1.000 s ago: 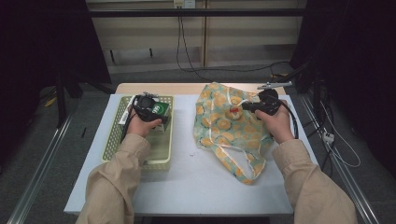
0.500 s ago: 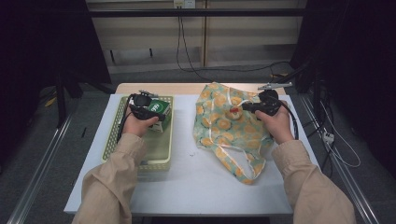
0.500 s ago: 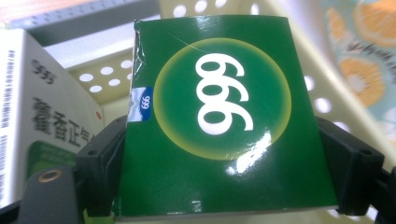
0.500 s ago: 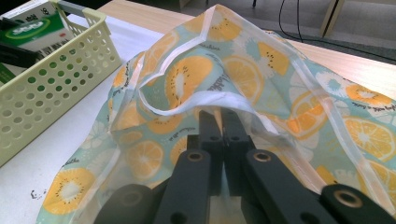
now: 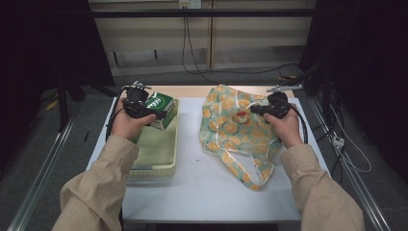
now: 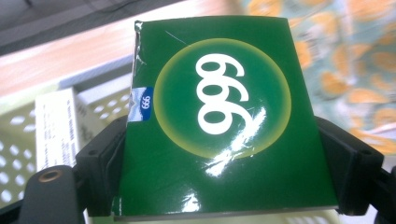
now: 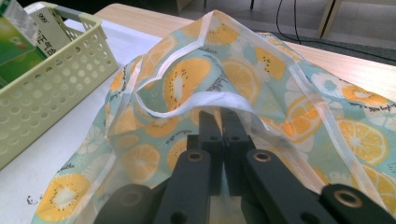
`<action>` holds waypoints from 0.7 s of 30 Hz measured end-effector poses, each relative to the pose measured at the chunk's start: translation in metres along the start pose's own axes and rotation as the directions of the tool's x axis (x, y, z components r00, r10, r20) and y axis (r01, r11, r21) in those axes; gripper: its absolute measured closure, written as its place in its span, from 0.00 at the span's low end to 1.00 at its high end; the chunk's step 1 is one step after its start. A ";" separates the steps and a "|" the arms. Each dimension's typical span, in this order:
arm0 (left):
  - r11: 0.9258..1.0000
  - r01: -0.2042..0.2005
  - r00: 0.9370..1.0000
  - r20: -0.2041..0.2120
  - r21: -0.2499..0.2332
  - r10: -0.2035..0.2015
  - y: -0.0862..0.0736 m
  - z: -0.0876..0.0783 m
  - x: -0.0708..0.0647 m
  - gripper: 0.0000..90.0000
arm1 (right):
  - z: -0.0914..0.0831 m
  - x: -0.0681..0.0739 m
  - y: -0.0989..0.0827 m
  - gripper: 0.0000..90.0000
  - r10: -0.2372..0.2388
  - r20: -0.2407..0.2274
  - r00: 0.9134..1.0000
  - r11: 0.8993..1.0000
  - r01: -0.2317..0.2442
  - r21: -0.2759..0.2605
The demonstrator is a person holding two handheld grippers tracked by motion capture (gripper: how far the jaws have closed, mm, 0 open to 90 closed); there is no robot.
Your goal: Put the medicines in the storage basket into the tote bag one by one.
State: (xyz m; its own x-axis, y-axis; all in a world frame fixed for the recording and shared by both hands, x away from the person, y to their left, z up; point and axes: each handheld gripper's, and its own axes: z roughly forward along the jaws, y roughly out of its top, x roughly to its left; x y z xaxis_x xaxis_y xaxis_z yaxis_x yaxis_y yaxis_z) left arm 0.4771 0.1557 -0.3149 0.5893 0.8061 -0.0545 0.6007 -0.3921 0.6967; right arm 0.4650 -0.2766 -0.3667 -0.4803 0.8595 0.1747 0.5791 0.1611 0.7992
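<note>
Now: left gripper [image 5: 155, 109] clamps green "999" medicine box [image 6: 219, 121] across its sides, box lifted just above pale green perforated basket [image 5: 156, 159], left of fruit-print bag [image 5: 231, 130]. Right gripper [image 5: 254, 109] pinched tight on bag's white-trimmed rim [image 7: 187, 105], holding mouth up.

Risks, as judged:
- glossy box could slide from pads if tilted
- bag mouth narrow; box corner may catch rim
- thin fabric could pull free from right pinch

Count: two grippers, one bag, one basket, one lifted box, at least one more white box [image 6: 56, 126] in basket.
</note>
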 end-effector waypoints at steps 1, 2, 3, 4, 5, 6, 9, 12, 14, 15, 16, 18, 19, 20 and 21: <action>1.000 0.002 1.000 0.016 -0.010 -0.002 0.002 -0.003 -0.005 0.19 | 0.000 0.000 0.000 1.00 -0.001 0.000 1.000 1.000 0.001 -0.001; 1.000 -0.011 1.000 0.024 -0.017 0.012 0.005 -0.006 -0.009 0.18 | 0.000 0.001 0.001 1.00 -0.003 -0.001 1.000 1.000 0.003 -0.002; 0.999 -0.026 0.999 0.034 -0.023 0.027 0.007 -0.007 -0.013 0.18 | 0.000 0.002 0.001 1.00 -0.006 0.001 1.000 1.000 0.006 -0.003; 0.999 -0.025 0.998 0.051 -0.035 0.027 0.009 -0.008 -0.018 0.18 | 0.000 0.002 0.002 1.00 -0.005 -0.001 1.000 1.000 0.005 -0.005; 0.999 -0.030 0.997 0.070 -0.043 0.033 0.011 -0.009 -0.023 0.18 | 0.000 0.003 0.003 1.00 -0.008 -0.001 1.000 1.000 0.008 -0.003; 0.998 -0.030 0.995 0.093 -0.053 0.034 0.012 -0.008 -0.028 0.18 | 0.000 0.003 0.004 1.00 -0.010 0.000 1.000 1.000 0.010 -0.003; 0.996 -0.050 0.989 0.134 -0.068 0.059 0.016 -0.004 -0.045 0.18 | 0.000 0.003 0.005 1.00 -0.011 -0.003 1.000 1.000 0.011 -0.006; 0.994 -0.079 0.980 0.176 -0.072 0.091 0.019 0.002 -0.061 0.18 | 0.000 0.003 0.004 1.00 -0.007 -0.011 1.000 1.000 0.007 -0.009; 0.991 -0.113 0.973 0.196 -0.069 0.124 0.021 0.005 -0.072 0.18 | 0.000 0.002 0.003 1.00 -0.005 -0.009 1.000 1.000 0.005 -0.005; 0.990 -0.119 0.970 0.205 -0.072 0.131 0.022 0.008 -0.078 0.18 | -0.001 0.001 0.003 1.00 -0.004 -0.009 1.000 1.000 0.004 -0.007; 0.989 -0.128 0.967 0.214 -0.073 0.141 0.023 0.010 -0.083 0.18 | -0.001 0.000 0.003 1.00 -0.005 -0.006 1.000 1.000 0.005 -0.008; 0.987 -0.138 0.961 0.232 -0.077 0.153 0.025 0.015 -0.092 0.18 | -0.003 -0.002 0.004 1.00 -0.005 -0.002 1.000 1.000 0.005 -0.012; 0.988 -0.137 0.958 0.243 -0.075 0.151 0.025 0.017 -0.097 0.18 | -0.004 -0.003 0.004 1.00 -0.002 -0.002 1.000 1.000 0.002 -0.013; 0.987 -0.142 0.956 0.248 -0.078 0.157 0.026 0.020 -0.101 0.18 | -0.005 -0.004 0.004 1.00 0.001 -0.007 1.000 1.000 -0.002 -0.018; 0.987 -0.143 0.953 0.258 -0.078 0.159 0.026 0.023 -0.106 0.18 | -0.006 -0.006 0.003 1.00 0.009 -0.016 1.000 1.000 -0.009 -0.021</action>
State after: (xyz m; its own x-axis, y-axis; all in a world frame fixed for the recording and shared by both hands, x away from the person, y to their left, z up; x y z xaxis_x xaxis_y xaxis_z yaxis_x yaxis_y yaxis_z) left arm 0.4431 0.0501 -0.3076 0.7961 0.5919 -0.1258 0.4662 -0.4674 0.7512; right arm 0.4656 -0.2844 -0.3614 -0.4858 0.8530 0.1908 0.5694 0.1432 0.8095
